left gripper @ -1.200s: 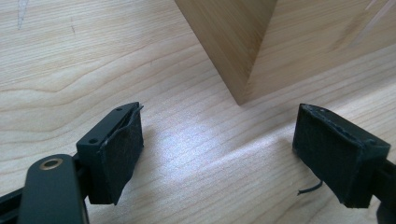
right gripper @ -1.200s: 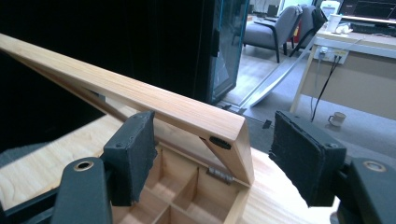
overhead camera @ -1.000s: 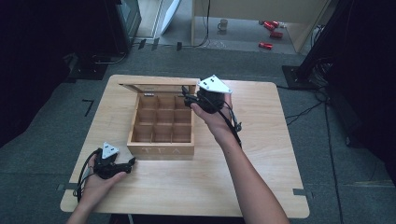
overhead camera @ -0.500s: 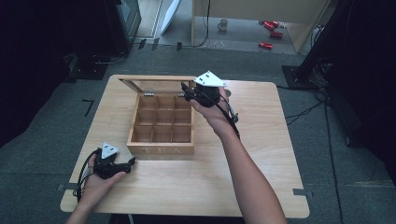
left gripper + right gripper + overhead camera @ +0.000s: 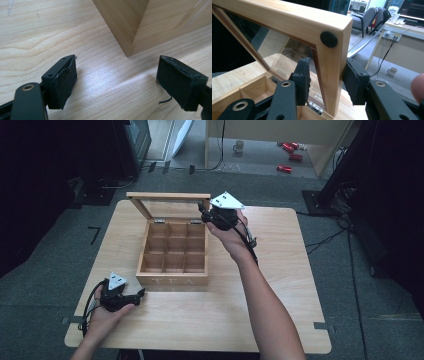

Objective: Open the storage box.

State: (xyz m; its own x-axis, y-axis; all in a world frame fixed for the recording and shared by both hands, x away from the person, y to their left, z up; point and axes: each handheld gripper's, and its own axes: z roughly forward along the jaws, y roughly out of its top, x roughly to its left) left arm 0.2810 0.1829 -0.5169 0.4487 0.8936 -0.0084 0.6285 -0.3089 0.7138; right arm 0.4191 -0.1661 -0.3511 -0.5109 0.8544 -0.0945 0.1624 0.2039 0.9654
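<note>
— Under the camera, what does everything rest on?

— On a pale wooden table [image 5: 280,285] with rounded corners, standing on grey carpet. Past its far edge lie cables, a mug [image 5: 239,145] and red items [image 5: 290,151] on the floor, beside a light wooden piece of furniture. Dark equipment lines both sides of the room.

— And the box?

— A wooden tea box [image 5: 173,256] sits left of the table's middle, its lettered front facing the person and its long axis running from the near edge to the far one. It has nine compartments. Its glass-paned lid [image 5: 168,200] stands raised on hinges at the far side.

— The right gripper?

— The right gripper [image 5: 204,215] has its jaws on either side of the lid's right frame member, pressed onto the wood just below a black felt dot [image 5: 328,39].

— The left one?

— The left gripper [image 5: 141,293] rests on the table in the left hand [image 5: 102,312], near the box's front left corner, jaws wide apart with bare wood between them.
</note>
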